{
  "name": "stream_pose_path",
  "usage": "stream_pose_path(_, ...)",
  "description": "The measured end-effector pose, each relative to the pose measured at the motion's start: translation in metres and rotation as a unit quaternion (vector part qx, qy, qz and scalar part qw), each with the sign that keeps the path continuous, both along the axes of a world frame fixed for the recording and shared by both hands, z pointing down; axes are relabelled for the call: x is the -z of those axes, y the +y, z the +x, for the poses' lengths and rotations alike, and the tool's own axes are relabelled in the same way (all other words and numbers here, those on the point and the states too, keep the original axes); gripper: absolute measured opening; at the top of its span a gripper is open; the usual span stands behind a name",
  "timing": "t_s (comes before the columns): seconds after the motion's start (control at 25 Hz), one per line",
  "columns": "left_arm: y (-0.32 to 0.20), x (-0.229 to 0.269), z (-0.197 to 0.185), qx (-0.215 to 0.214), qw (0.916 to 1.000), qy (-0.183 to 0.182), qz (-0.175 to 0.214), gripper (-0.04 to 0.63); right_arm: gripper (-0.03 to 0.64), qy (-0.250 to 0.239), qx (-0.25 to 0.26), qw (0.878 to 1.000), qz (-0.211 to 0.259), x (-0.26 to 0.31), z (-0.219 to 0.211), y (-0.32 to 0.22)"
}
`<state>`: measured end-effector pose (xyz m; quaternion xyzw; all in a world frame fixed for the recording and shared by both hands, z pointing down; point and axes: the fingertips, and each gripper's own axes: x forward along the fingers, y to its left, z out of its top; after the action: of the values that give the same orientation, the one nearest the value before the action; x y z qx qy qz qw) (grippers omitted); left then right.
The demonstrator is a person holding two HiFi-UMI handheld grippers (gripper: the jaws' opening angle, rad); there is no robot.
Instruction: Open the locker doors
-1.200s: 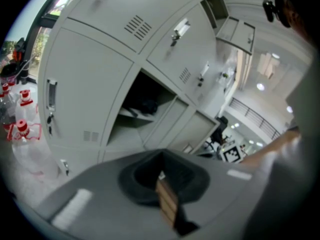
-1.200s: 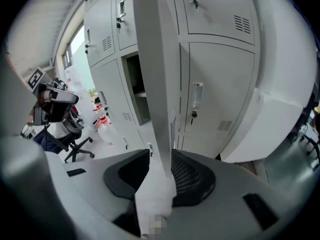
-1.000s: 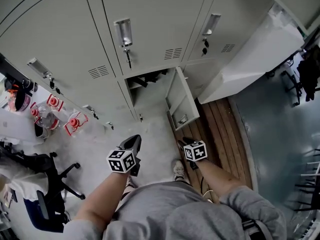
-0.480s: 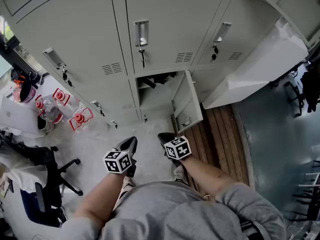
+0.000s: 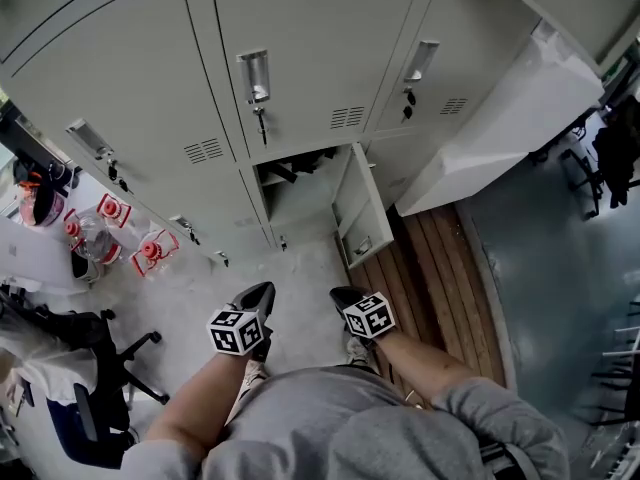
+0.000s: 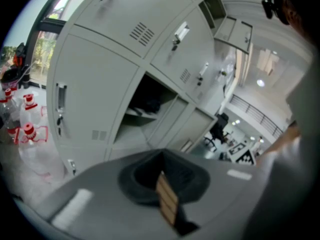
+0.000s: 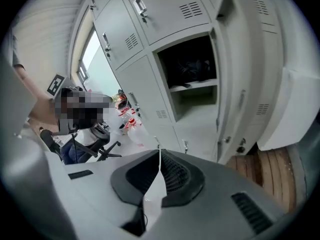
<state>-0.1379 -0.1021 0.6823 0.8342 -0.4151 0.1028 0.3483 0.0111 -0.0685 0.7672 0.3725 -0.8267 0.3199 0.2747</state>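
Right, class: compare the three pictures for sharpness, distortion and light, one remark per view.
Head view: sharp, evenly lit, the lockers bowed by the wide lens. Left gripper view: soft throughout, dark round border, ceiling lights glaring at right. Right gripper view: crisper, same round border, the open locker deep in shadow inside.

A person in a grey short-sleeved shirt and a pale shoe carries the left tool and right tool. Each has a grey housing, dark ribbed pads and a white cube with black square markers. The right tool's jaws have just closed, empty.
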Motion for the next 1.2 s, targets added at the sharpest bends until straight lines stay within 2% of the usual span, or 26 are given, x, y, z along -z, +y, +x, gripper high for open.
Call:
stream_pose_path(0.24,-0.006,-0.006,0.066,-0.011,0.9999,-0.007,-0.004,0.005,0.014,0.025,-0.058,0.998,0.005,-0.017,0.116,-0.016)
stream_pose_path(0.36,-0.006,-0.006,0.107,0.011,0.9999,-0.003,-0.003,0.005,0.015,0.037,-0.047,0.998,0.026,-0.008,0.161,-0.053)
stream_pose_path(0.52,-0.011,0.001,0.155,0.052,0.9986,0.012,0.002,0.005,0.015,0.050,-0.020,0.996,0.068,0.015,0.195,-0.118)
stream_pose_path(0.68,-0.014,0.008,0.181,0.067,0.9977,0.009,0.005,0.005,0.017,0.056,0.003,0.993,0.103,0.032,0.193,-0.185)
stream_pose_path(0.8,-0.020,0.012,0.187,0.066,0.9978,0.000,0.011,0.005,0.017,0.049,-0.008,0.992,0.116,0.039,0.185,-0.230)
stream_pose_path(1.0,-0.031,0.008,0.180,0.078,0.9968,0.002,0.015,0.005,0.072,0.046,-0.035,0.991,0.122,0.042,0.169,-0.285)
stream_pose_path(1.2,-0.027,-0.006,0.166,0.074,0.9973,-0.001,0.003,0.005,0.111,0.050,-0.047,0.990,0.125,0.041,0.151,-0.308)
